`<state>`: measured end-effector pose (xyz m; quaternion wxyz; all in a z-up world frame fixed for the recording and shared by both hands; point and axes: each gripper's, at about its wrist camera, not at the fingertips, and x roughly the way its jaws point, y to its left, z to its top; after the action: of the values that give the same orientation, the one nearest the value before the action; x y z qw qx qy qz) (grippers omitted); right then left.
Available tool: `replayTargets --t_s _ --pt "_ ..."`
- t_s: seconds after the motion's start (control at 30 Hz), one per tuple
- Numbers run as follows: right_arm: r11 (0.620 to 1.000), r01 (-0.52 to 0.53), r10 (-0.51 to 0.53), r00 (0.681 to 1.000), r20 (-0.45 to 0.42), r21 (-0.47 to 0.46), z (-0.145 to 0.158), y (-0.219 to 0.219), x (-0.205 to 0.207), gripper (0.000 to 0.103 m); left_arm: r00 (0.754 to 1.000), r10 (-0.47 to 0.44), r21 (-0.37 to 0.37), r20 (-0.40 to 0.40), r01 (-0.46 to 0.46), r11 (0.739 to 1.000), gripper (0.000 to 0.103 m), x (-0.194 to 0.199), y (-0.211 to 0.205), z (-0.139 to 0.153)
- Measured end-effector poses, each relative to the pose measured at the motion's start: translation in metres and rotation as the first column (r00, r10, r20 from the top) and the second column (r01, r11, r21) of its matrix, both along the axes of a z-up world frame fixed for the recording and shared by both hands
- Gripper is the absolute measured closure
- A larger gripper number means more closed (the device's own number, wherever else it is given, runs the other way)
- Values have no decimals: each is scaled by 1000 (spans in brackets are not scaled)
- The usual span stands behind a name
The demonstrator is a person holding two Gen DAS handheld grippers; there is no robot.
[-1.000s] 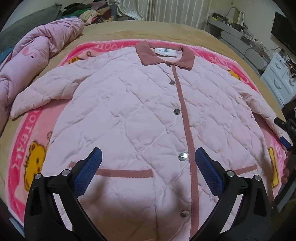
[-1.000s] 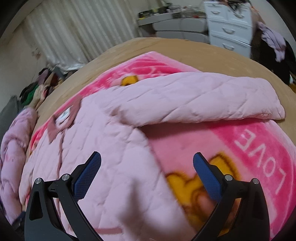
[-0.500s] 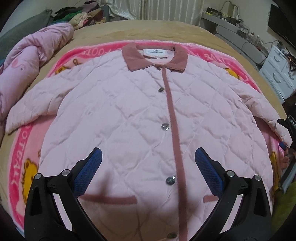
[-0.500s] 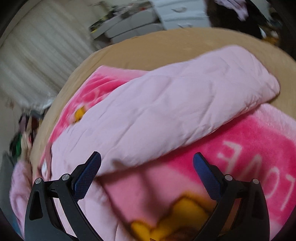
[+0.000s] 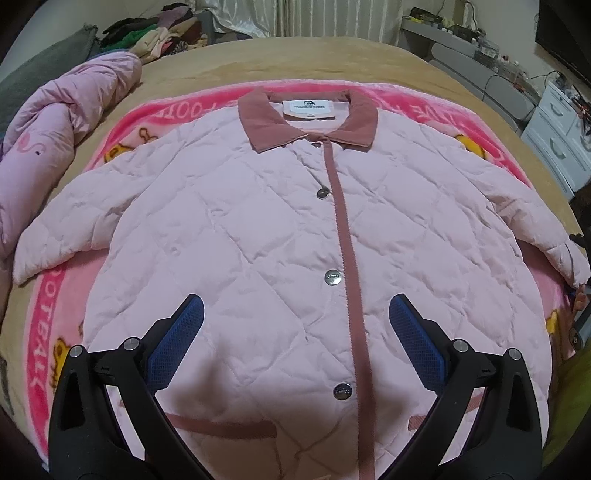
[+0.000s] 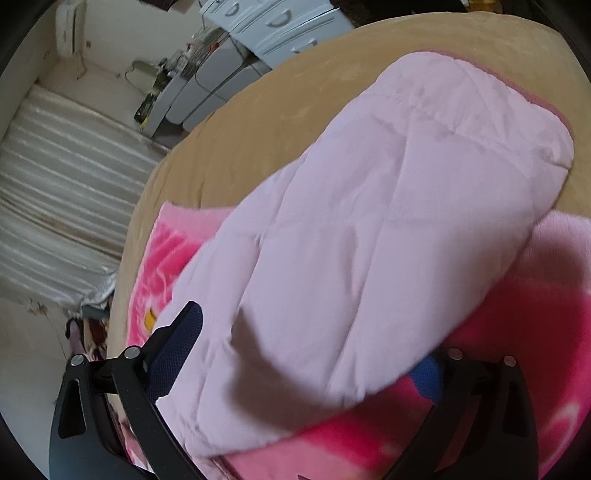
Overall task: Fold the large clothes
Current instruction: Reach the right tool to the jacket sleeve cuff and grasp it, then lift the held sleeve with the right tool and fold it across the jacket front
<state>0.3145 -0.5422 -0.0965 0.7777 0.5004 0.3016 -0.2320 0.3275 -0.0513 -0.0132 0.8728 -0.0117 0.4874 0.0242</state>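
A pale pink quilted jacket [image 5: 258,229] with a dusty-rose collar [image 5: 306,125] lies buttoned and face up on a bright pink blanket [image 5: 48,325], both sleeves spread out. My left gripper [image 5: 295,343] hovers open above the jacket's lower front, with nothing between its blue pads [image 5: 177,339]. In the right wrist view the jacket's right sleeve [image 6: 388,221] lies between the fingers of my right gripper [image 6: 306,354]. Its jaws are closing around the sleeve, wide apart, and the sleeve partly hides the right pad [image 6: 428,373].
The blanket covers a tan bedspread [image 5: 332,55]. A crumpled pink duvet [image 5: 48,136] sits at the left edge. A pile of clothes [image 5: 155,33] lies at the far left corner. White drawers [image 5: 561,136] and grey units stand to the right of the bed.
The left gripper has shifted so the jacket's button placket sits nearer centre. The right gripper rolled and dropped to the sleeve, which now lies between its fingers.
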Motion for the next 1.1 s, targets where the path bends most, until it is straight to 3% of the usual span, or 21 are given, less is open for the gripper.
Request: replayTargets --t_s 0.07,0.13,0.2,0.23,0.33,0.5,0.67,0.8,1.0,1.1 --pt "1000 20 -20 1000 15 2 -2 -3 -4 19 1000 8 2 2 -8 1000 9 0 3 2" --pt "999 36 -36 999 10 -3 -3 -3 -6 34 1000 16 -3 4 -16 1000 9 0 7 4" --pt "999 42 -41 998 45 -28 4 -4 -9 52 1000 23 -1 7 -23 1000 9 0 12 7" --pt "999 33 -30 997 67 -41 8 -3 -6 71 1000 27 3 10 -27 1000 9 -1 14 8" --pt "995 4 7 995 104 -99 30 -5 0 78 999 36 3 11 -36 999 9 -1 22 11" --pt "971 -59 95 984 150 -231 78 10 14 82 998 56 -8 24 -56 998 9 2 34 19" --pt "910 -143 223 960 170 -389 131 46 32 83 996 74 -20 46 -73 997 9 5 49 32" --pt "832 -202 327 931 163 -517 167 88 48 84 993 95 -10 68 -94 995 9 6 64 44" --pt "735 -275 461 873 158 -620 204 147 60 84 988 124 -29 93 -122 992 9 3 89 55" --pt "659 -318 534 836 126 -681 223 186 73 84 988 126 -35 85 -123 992 9 1 95 52"
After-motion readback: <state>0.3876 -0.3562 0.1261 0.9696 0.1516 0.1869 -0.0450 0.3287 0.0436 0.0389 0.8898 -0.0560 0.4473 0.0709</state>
